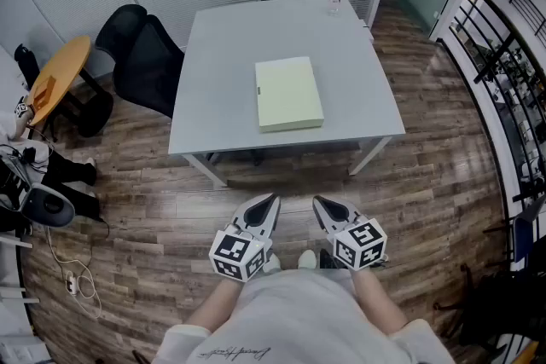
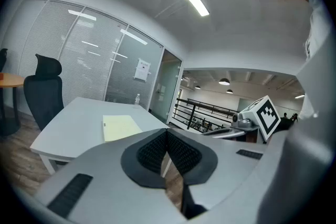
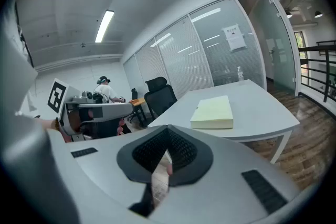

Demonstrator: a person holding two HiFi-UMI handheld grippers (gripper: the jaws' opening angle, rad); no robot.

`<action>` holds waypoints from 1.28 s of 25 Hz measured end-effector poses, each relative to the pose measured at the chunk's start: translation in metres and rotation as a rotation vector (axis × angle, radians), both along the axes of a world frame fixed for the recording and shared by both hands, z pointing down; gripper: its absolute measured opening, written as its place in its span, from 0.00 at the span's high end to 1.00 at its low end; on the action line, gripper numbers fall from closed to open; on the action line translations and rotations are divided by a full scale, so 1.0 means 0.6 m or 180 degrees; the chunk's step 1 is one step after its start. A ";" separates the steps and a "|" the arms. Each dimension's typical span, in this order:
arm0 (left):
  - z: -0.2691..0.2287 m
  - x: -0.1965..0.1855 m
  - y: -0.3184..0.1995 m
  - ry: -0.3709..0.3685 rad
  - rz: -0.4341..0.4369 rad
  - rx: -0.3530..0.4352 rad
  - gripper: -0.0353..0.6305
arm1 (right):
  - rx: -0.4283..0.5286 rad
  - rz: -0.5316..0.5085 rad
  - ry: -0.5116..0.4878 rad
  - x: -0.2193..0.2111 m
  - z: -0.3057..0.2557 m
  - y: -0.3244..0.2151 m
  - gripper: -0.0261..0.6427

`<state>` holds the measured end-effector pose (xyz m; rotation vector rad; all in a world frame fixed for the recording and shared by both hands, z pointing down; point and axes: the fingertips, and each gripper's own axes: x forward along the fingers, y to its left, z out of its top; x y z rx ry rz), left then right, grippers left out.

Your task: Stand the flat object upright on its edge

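Since the person stands well back from the table [image 1: 223,64], the left gripper [image 1: 270,202] and right gripper [image 1: 318,204] hang near the body, both clenched on nothing, probably a resting pose. The pale yellow pad [image 1: 288,94] lies flat mid-table, untouched.

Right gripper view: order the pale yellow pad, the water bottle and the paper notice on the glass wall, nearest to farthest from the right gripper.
1. The pale yellow pad, lying flat mid-table, ahead of the right gripper.
2. The water bottle, upright at the table's far edge.
3. The paper notice, on the glass wall behind the table.
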<state>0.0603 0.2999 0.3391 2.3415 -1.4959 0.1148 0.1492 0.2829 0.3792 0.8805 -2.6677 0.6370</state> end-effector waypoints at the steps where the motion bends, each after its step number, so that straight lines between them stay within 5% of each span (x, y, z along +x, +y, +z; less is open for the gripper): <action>1: 0.001 -0.003 -0.001 -0.0001 0.0000 -0.0003 0.93 | 0.0022 -0.0007 0.0010 -0.005 -0.002 -0.002 0.93; 10: -0.004 -0.034 0.006 -0.0182 0.0035 0.0056 0.93 | 0.0101 -0.0028 0.0099 -0.018 -0.005 0.007 0.93; 17: 0.002 -0.043 0.016 -0.0189 0.0089 0.0024 0.93 | -0.0042 0.0125 -0.0138 -0.015 -0.011 0.010 0.93; 32: 0.009 -0.088 0.038 -0.0127 0.0256 0.0051 0.93 | 0.0071 0.0140 0.0012 -0.056 -0.004 0.034 0.93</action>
